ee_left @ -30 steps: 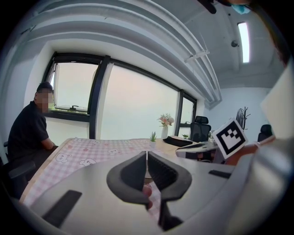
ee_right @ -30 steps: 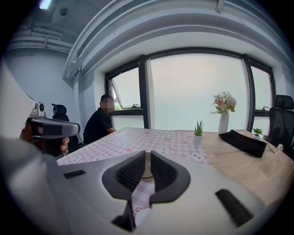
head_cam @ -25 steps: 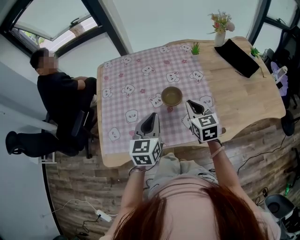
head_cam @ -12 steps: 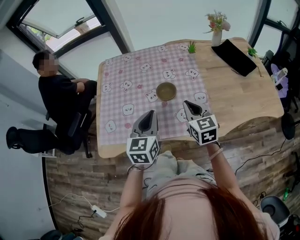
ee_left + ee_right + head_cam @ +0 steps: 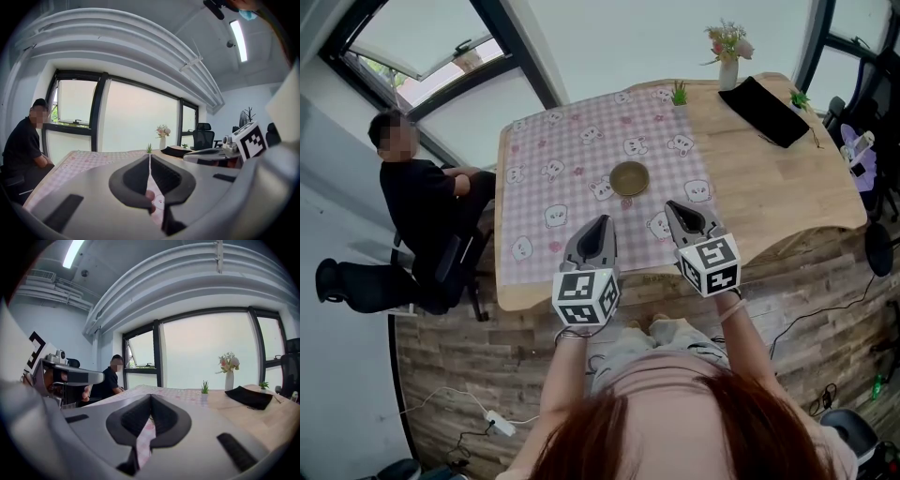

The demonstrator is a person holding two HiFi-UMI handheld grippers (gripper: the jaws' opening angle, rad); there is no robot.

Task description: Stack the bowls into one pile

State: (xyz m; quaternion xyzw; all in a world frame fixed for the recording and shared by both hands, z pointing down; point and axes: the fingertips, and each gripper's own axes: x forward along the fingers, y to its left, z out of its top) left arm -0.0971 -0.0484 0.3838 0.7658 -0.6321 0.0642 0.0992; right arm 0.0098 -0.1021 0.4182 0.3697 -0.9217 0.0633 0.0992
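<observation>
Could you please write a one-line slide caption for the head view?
Left gripper and right gripper, both shut and empty, hover at the near edge of the table, short of the bowl pile.

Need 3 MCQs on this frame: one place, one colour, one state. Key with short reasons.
1. Where does the bowl stand?
A. on bare wood
B. on the checked cloth
C. on the floor

2. The checked cloth is:
A. pink and white
B. blue and white
C. green and yellow

3. The right gripper has its jaws:
A. wide apart
B. clamped on a bowl
C. together, nothing between

Key: 1 B, the head view shows cloth all round the bowl; 2 A, pink squares show in the head view; 3 C, the right gripper view shows the jaws meeting, empty.
</observation>
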